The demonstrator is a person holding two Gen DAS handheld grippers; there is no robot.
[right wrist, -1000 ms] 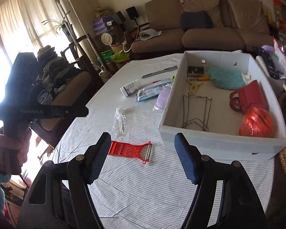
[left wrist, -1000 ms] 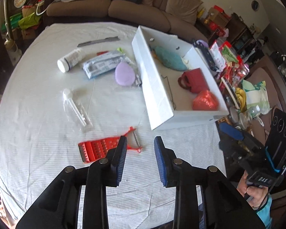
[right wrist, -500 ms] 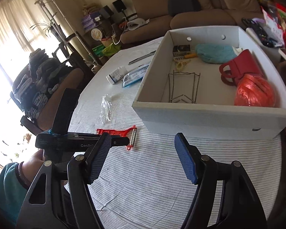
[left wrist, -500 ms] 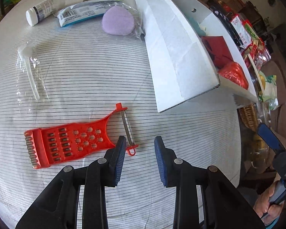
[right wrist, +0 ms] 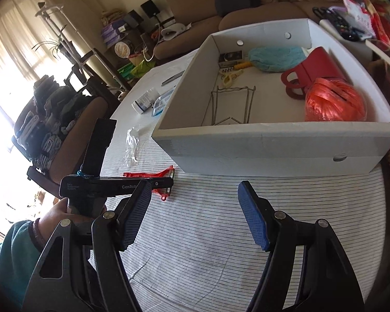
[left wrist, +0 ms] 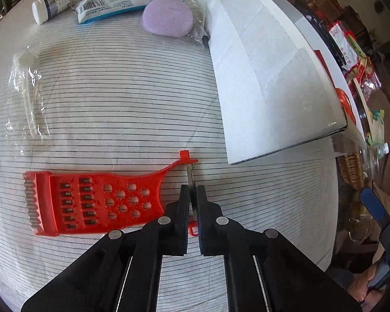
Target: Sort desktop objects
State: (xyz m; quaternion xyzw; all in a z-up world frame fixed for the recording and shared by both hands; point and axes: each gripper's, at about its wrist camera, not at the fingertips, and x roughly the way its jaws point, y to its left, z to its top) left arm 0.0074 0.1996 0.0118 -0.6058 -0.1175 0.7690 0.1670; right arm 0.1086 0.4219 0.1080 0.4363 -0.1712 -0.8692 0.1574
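A red plastic grater (left wrist: 96, 202) with a metal peeler blade at its right end lies flat on the striped tablecloth. My left gripper (left wrist: 193, 195) is shut on the peeler blade, down at the cloth. In the right wrist view the grater (right wrist: 153, 175) shows partly behind the left gripper (right wrist: 169, 182). My right gripper (right wrist: 195, 208) is open and empty, above the cloth in front of the white box (right wrist: 273, 143). The box wall (left wrist: 260, 78) stands just right of the grater.
The box holds a wire rack (right wrist: 231, 104), a red cup (right wrist: 314, 70), a red raffia ball (right wrist: 335, 101) and a blue cloth (right wrist: 275, 57). On the cloth lie a purple sponge (left wrist: 167, 18), a white tube (left wrist: 57, 0), a blue packet (left wrist: 111, 7) and a bagged pump (left wrist: 26, 91).
My left gripper dropped to the cloth, moved forward and shut on the grater's peeler blade. My right gripper moved closer to the box and stayed open.
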